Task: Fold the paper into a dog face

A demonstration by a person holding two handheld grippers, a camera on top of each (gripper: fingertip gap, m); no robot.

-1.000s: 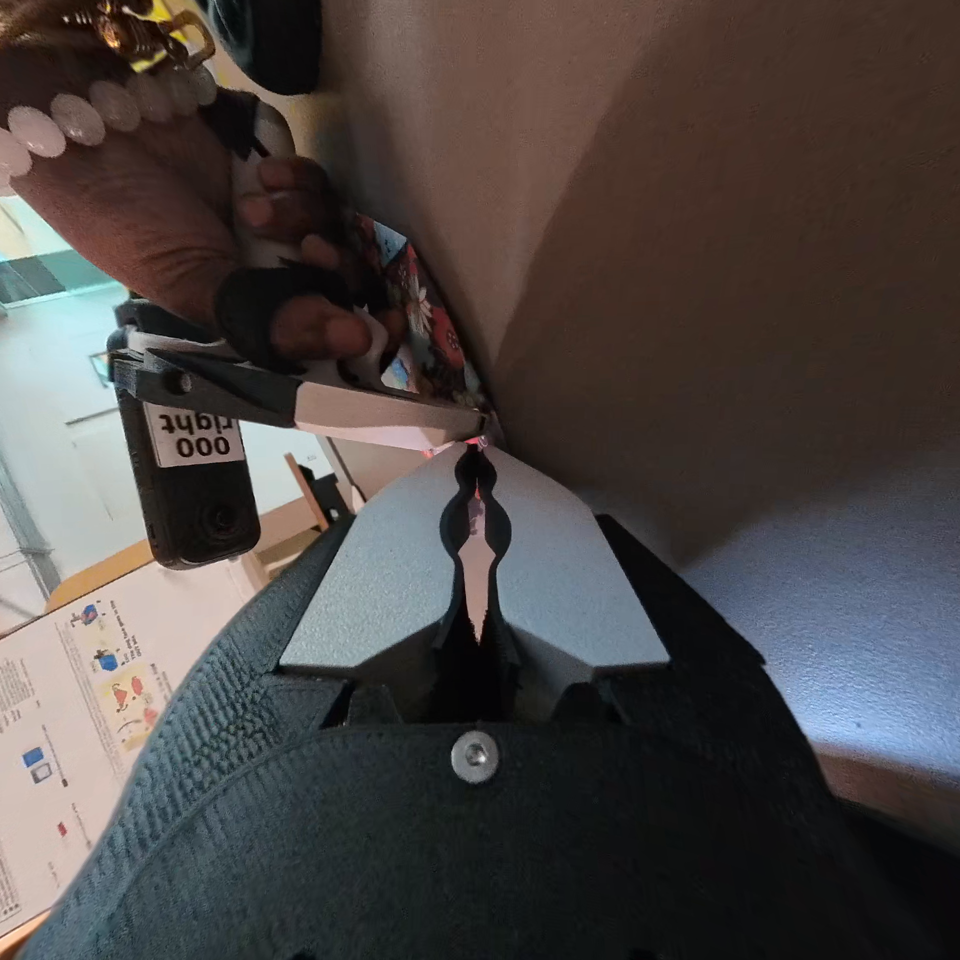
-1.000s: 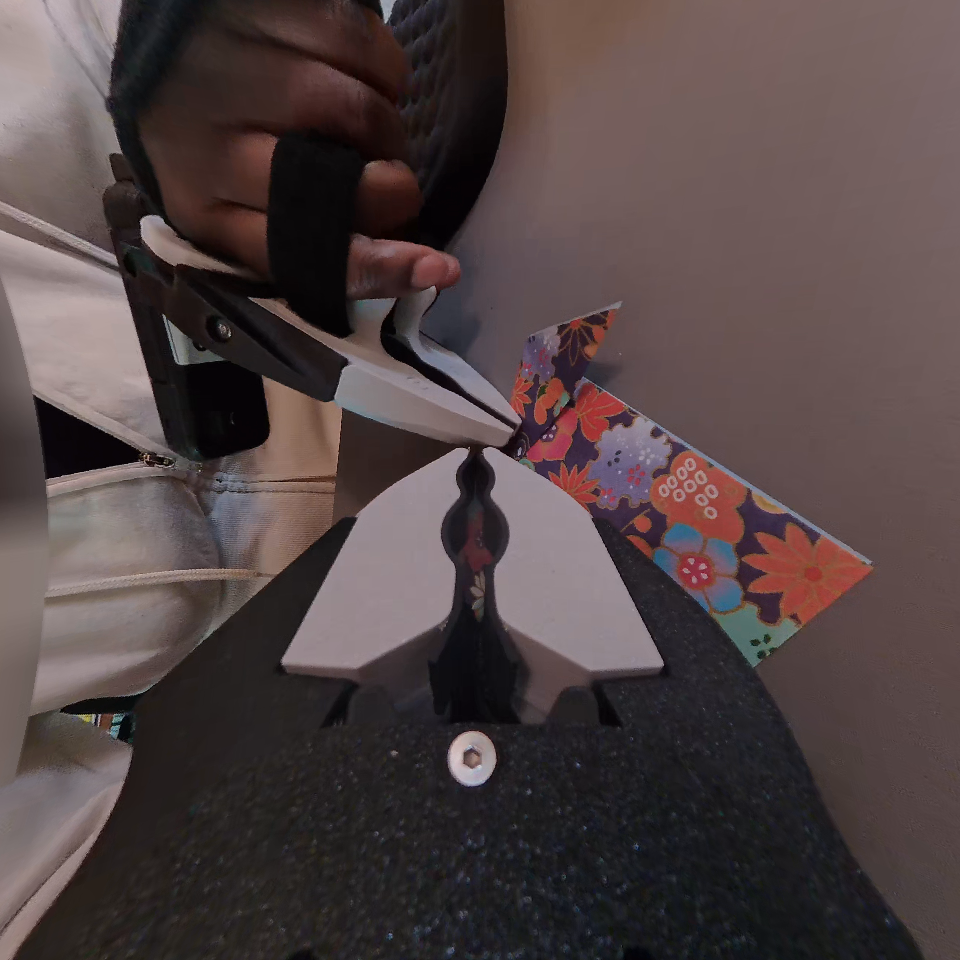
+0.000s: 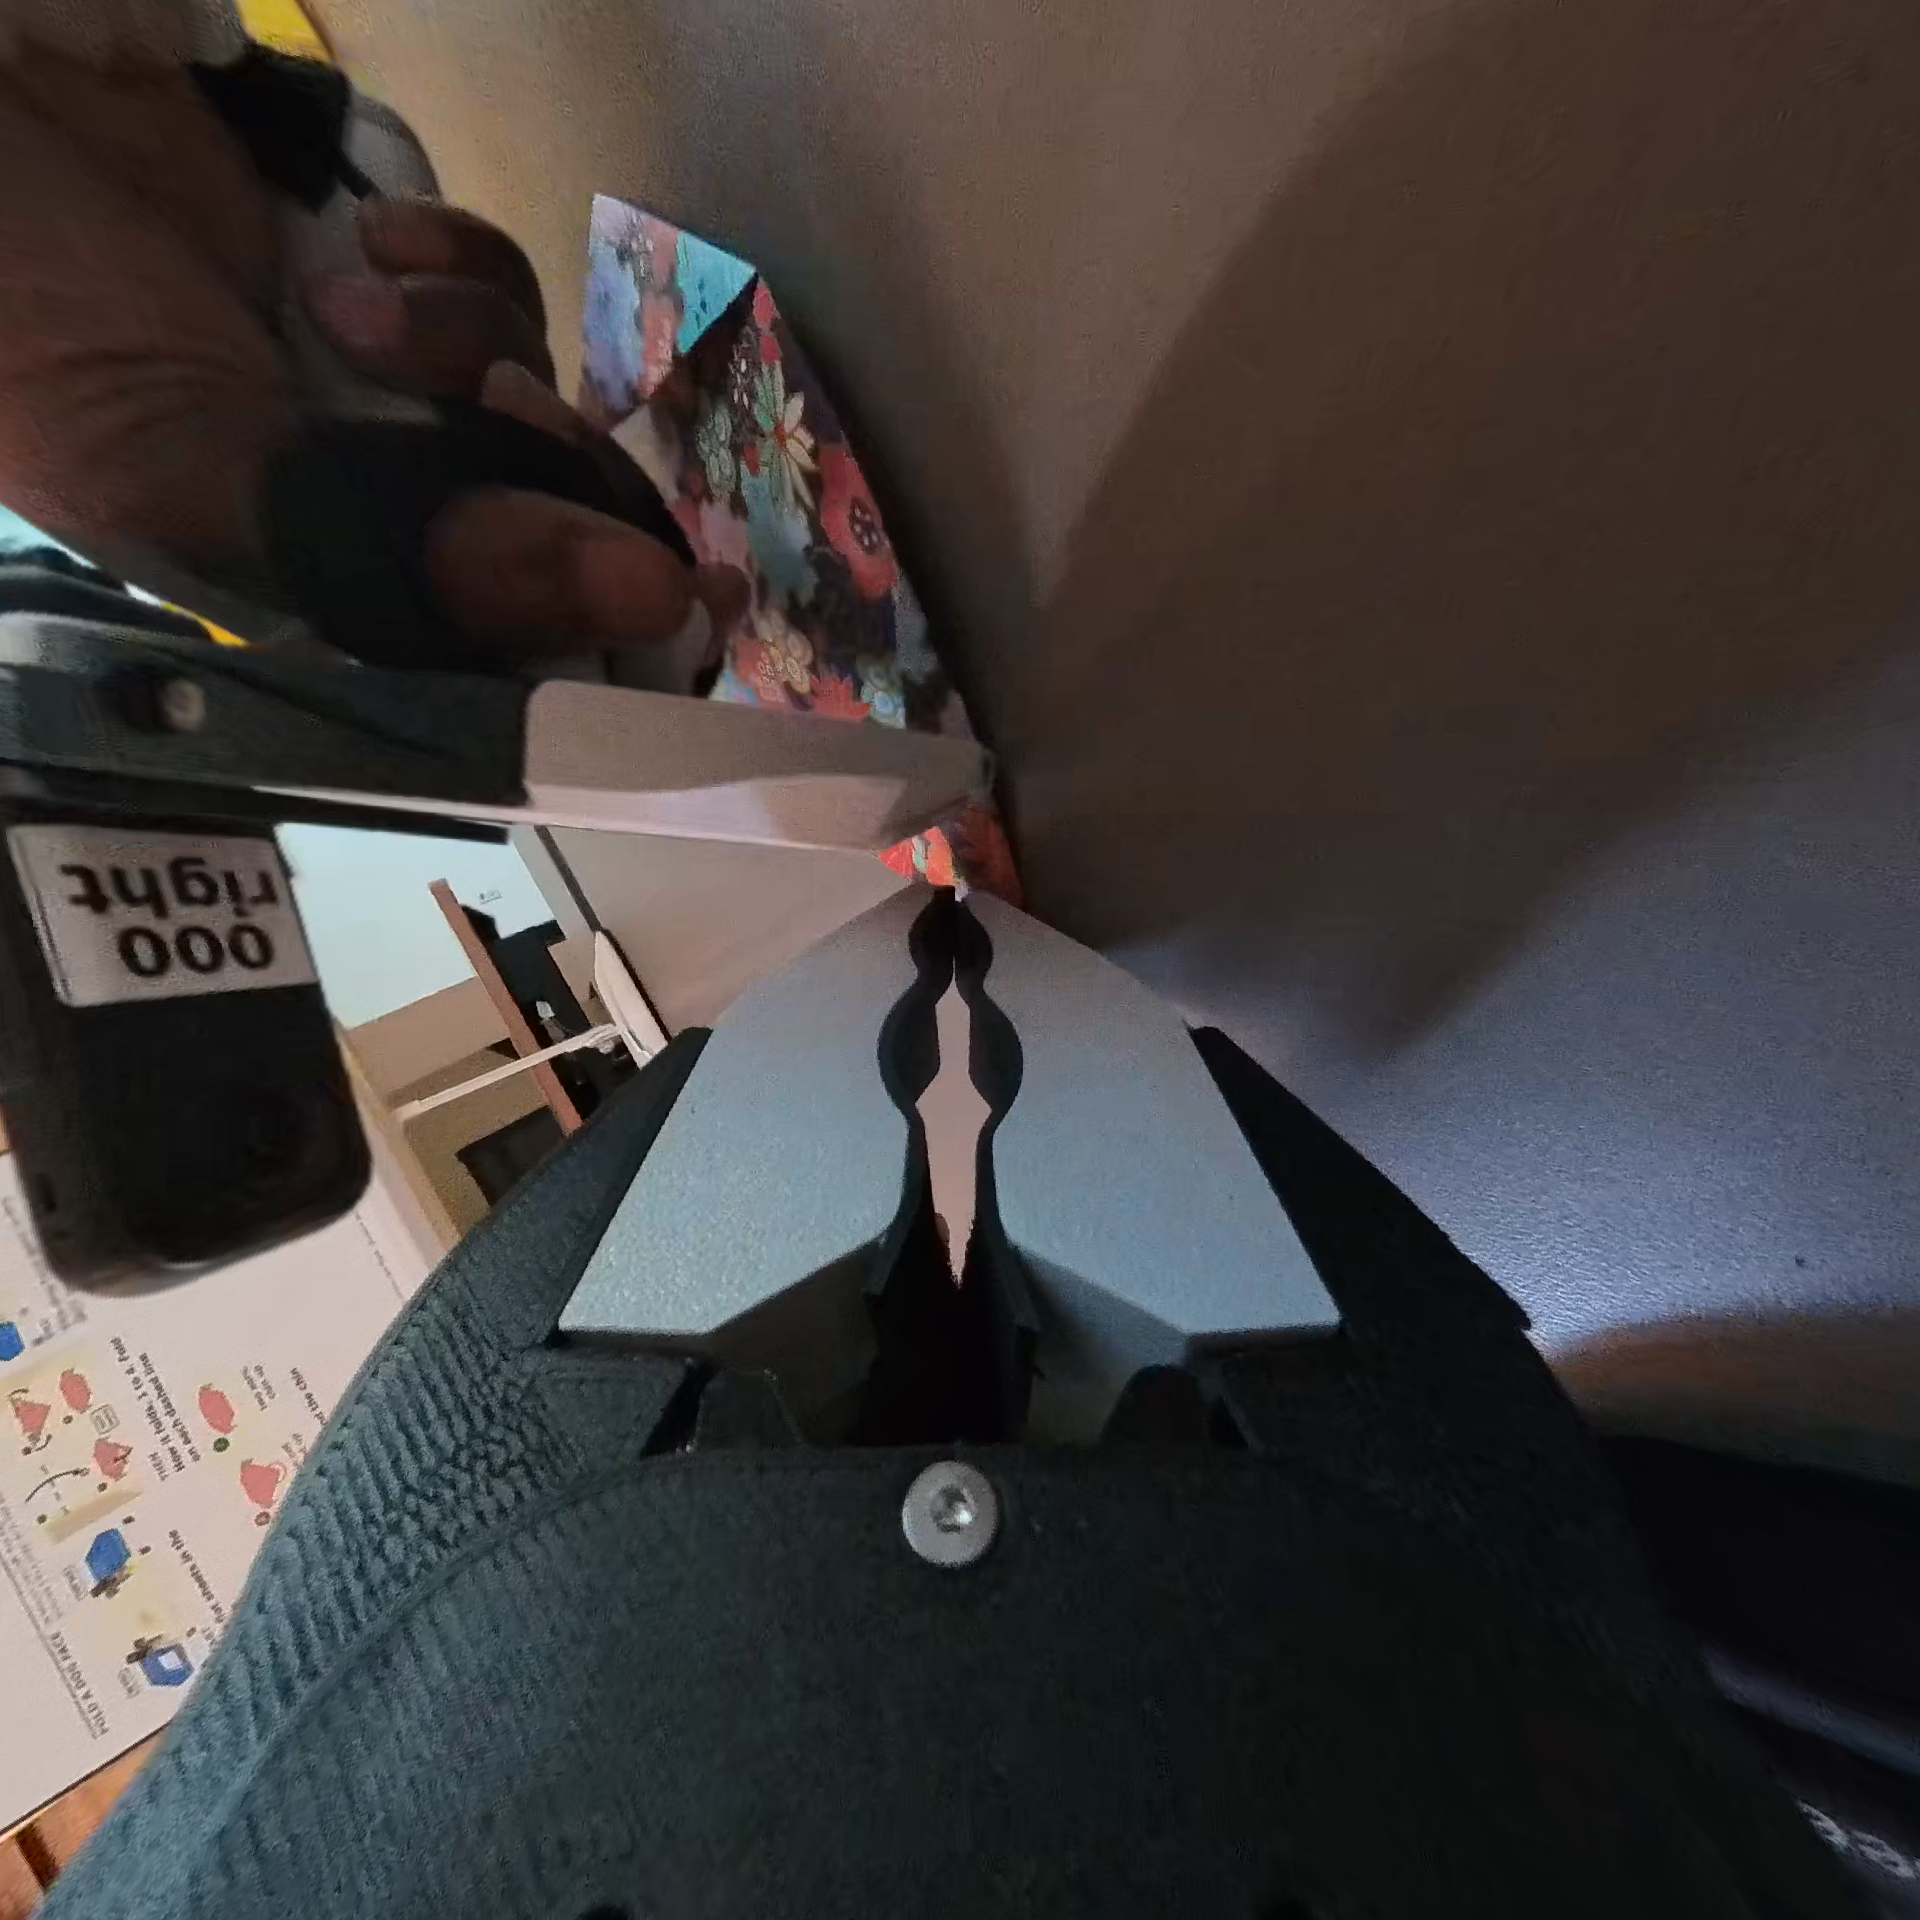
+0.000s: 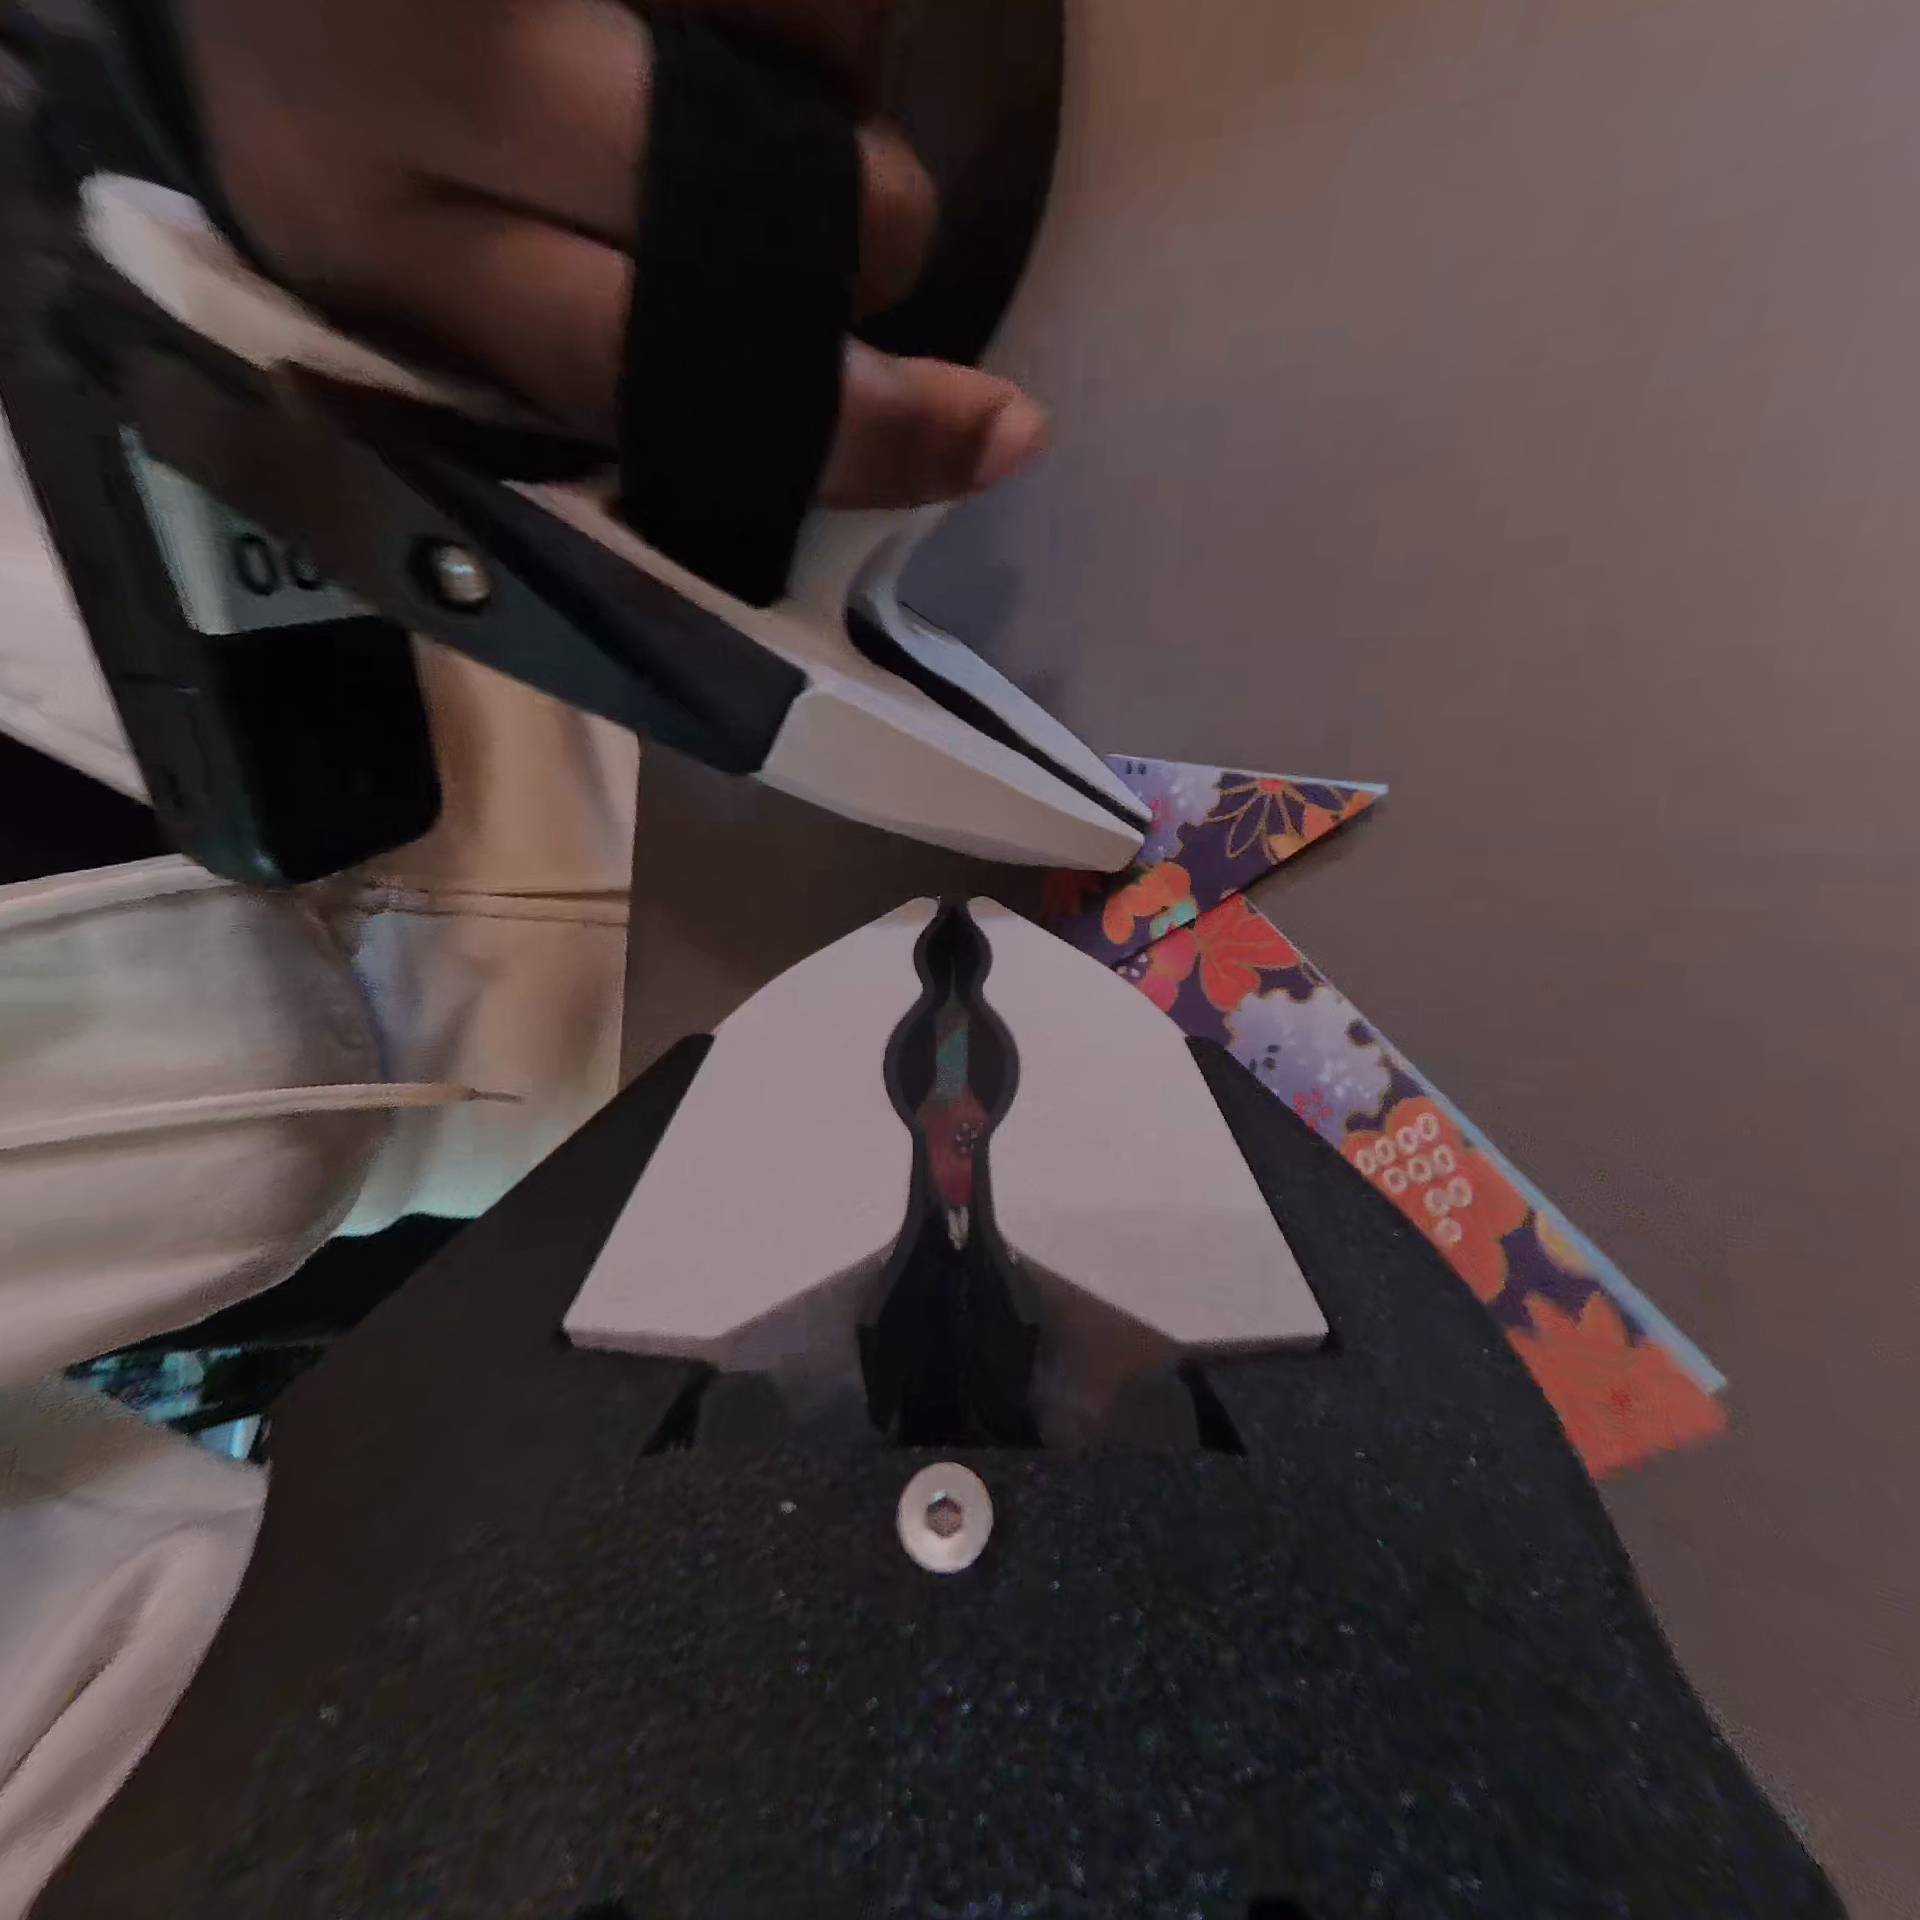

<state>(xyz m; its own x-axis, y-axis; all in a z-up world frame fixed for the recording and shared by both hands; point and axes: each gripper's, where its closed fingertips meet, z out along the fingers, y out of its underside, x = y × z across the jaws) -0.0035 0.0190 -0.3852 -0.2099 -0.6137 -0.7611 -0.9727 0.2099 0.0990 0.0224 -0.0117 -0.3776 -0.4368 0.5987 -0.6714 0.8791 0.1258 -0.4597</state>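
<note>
The floral origami paper (image 4: pixel 1403 1143) is held up off the grey table (image 4: pixel 1507 416), folded into a long strip with a pointed flap at its top. My right gripper (image 4: pixel 951 909) is shut on it, and floral paper shows in the gap between the fingers. My left gripper (image 4: pixel 1132 831) comes in from the upper left, shut on the flap's base. In the left wrist view my left gripper (image 3: pixel 951 899) is shut with a pale sliver of paper between its fingers. The right gripper (image 3: pixel 977 779) pinches the paper (image 3: pixel 790 499) just above it.
A printed instruction sheet (image 3: pixel 104 1507) lies on the table at the lower left of the left wrist view. The person's hand (image 4: pixel 520 260) and pale clothing (image 4: pixel 208 1039) fill the left of the right wrist view. The grey table (image 3: pixel 1455 520) lies behind the paper. My left and right fingertips are right by each other.
In the right wrist view the left gripper has moved right and slightly up, and the pointed flap now lies lower and longer. In the left wrist view more paper shows above the right gripper.
</note>
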